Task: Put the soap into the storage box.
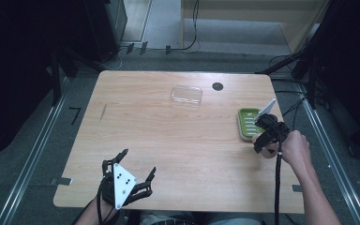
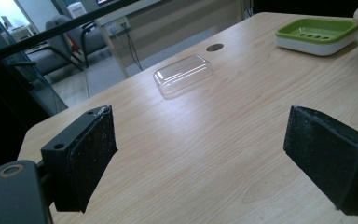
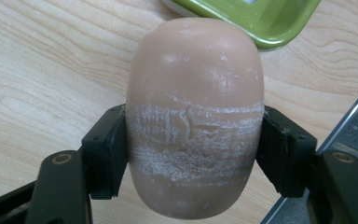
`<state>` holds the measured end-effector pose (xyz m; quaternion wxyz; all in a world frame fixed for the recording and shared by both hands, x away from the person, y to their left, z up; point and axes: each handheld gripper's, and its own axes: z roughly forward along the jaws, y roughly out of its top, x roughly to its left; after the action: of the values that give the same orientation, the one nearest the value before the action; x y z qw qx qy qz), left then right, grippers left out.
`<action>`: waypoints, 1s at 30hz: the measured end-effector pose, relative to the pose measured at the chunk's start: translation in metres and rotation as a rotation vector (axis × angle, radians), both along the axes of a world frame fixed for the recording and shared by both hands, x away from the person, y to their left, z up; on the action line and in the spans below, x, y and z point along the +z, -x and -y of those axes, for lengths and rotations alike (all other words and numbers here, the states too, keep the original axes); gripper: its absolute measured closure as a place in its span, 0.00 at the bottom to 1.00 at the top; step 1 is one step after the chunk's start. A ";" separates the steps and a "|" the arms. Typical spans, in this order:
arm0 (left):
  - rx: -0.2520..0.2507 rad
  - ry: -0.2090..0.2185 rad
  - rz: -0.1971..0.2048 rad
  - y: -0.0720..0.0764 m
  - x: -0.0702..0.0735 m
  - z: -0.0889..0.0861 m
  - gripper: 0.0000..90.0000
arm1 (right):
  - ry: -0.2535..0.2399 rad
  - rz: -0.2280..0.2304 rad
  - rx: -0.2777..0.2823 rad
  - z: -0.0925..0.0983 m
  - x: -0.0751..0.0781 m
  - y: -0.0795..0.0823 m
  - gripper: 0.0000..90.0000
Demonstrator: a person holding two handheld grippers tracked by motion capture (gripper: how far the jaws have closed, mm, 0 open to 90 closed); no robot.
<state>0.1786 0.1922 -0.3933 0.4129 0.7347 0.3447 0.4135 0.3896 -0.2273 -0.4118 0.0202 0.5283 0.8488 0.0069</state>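
Your right hand reaches in from the table's right edge and holds the right gripper just beside the near end of the green soap dish. Its jaws are clamped on both sides of a tan bar of soap, whose scuffed, whitish band lies between them. Your left gripper sits well apart from the dish, near the table's front left corner, jaws spread wide and empty. A clear plastic lid lies beyond the dish's left. No readable writing appears on anything.

Lid left of dish
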 end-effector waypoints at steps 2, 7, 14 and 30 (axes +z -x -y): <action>0.000 0.000 0.000 0.000 0.000 0.000 0.11 | -0.001 0.005 0.001 0.000 0.001 -0.002 0.37; 0.000 -0.001 -0.001 0.000 0.000 0.000 0.11 | -0.003 0.004 0.000 -0.002 0.001 -0.006 0.37; 0.001 0.000 -0.001 0.000 0.000 0.000 0.11 | -0.005 0.009 -0.002 -0.003 0.004 -0.012 0.37; 0.001 0.000 -0.001 0.000 0.000 0.000 0.11 | -0.004 0.017 -0.018 -0.007 0.013 -0.027 0.37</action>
<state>0.1786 0.1925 -0.3933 0.4127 0.7347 0.3451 0.4133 0.4164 -0.2203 -0.3992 0.0266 0.5358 0.8438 0.0132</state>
